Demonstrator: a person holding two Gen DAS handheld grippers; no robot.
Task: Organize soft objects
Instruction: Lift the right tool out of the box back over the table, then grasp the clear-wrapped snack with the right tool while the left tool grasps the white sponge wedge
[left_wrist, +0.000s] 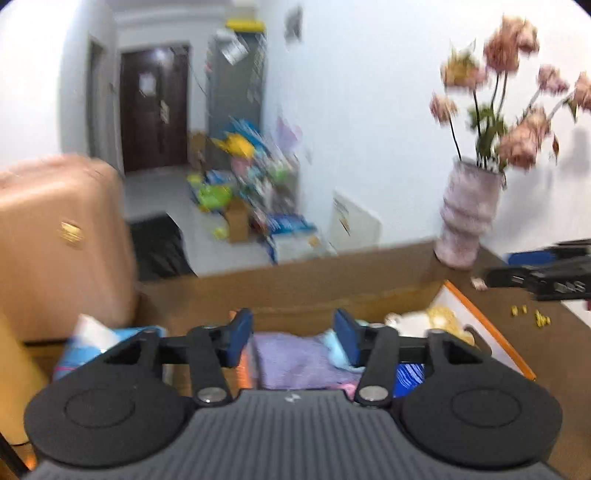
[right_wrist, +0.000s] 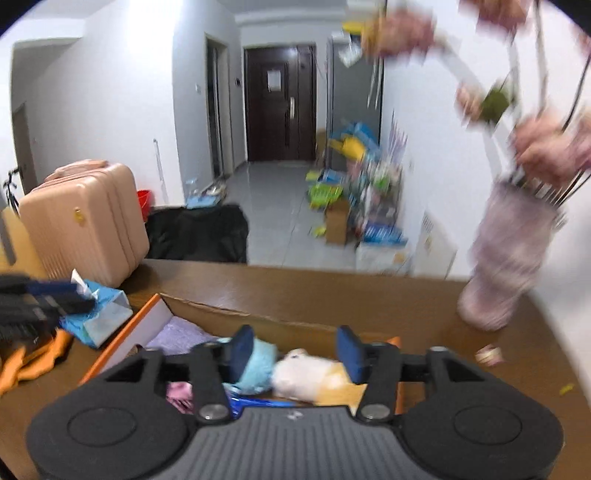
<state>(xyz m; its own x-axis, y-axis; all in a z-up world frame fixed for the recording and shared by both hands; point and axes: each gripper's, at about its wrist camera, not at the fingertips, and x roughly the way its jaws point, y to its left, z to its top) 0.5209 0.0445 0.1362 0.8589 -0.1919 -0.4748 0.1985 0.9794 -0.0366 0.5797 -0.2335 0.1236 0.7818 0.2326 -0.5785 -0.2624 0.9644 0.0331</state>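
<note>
An open cardboard box (left_wrist: 332, 302) (right_wrist: 258, 317) with orange-edged flaps sits on the brown table and holds soft things. A folded purple cloth (left_wrist: 295, 362) (right_wrist: 177, 332) lies inside, beside a light blue plush (left_wrist: 336, 350) (right_wrist: 258, 365) and a white and yellow plush (left_wrist: 432, 321) (right_wrist: 314, 376). My left gripper (left_wrist: 293, 341) hangs above the box, open, with nothing between its blue pads. My right gripper (right_wrist: 295, 350) is also open above the plush toys and touches none of them. Each gripper shows at the edge of the other's view, the right gripper (left_wrist: 535, 280) and the left gripper (right_wrist: 40, 299).
A pink vase (left_wrist: 467, 214) (right_wrist: 509, 258) with pink flowers stands at the table's far right. A blue tissue pack (left_wrist: 92, 343) (right_wrist: 99, 314) and an orange cloth (right_wrist: 26, 362) lie left of the box. A pink suitcase (left_wrist: 55, 240) (right_wrist: 85, 221) stands beyond the table. Small scraps (left_wrist: 532, 314) dot the tabletop.
</note>
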